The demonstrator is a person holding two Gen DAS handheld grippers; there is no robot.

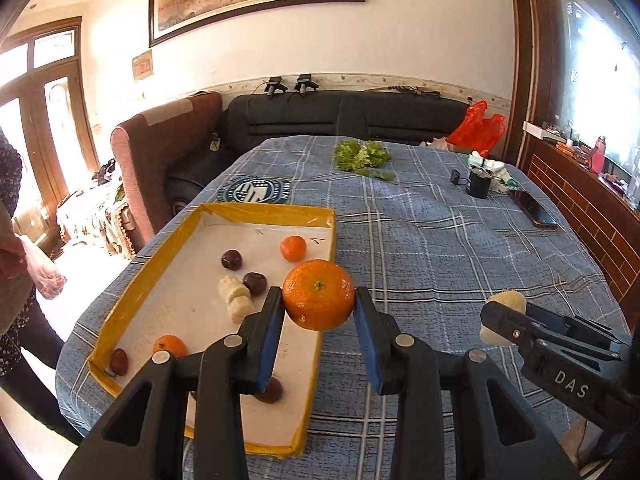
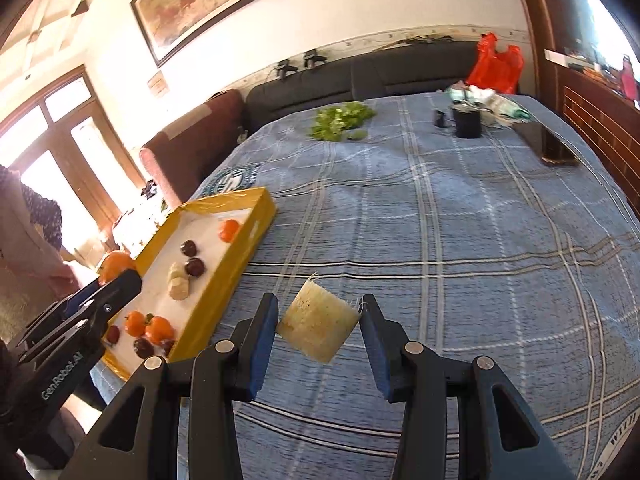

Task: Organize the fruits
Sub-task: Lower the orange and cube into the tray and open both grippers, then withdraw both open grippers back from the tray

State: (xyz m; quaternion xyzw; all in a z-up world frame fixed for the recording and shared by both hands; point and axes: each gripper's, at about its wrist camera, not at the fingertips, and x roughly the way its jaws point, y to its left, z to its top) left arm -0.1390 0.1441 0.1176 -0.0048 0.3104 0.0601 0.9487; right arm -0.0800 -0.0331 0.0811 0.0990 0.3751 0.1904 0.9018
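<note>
My left gripper (image 1: 319,300) is shut on a round orange (image 1: 319,295), held in the air over the right rim of a yellow-edged tray (image 1: 264,211). On the tray's white floor lie two smaller oranges (image 1: 293,248), several dark red fruits (image 1: 255,283) and a pale cut piece (image 1: 236,298). My right gripper (image 2: 319,330) is shut on a pale yellowish chunk (image 2: 318,328) with a fibrous edge, held above the blue checked cloth to the right of the tray (image 2: 224,202). In the right wrist view the left gripper (image 2: 120,280) and its orange (image 2: 116,266) show at the left, over the tray's far side.
A bunch of green leaves (image 1: 362,154), a black cup (image 1: 479,184), a dark phone (image 1: 534,208) and a red plastic bag (image 1: 476,128) sit at the far end of the table. A black sofa stands behind. A person's gloved hand (image 1: 50,284) hangs at the left.
</note>
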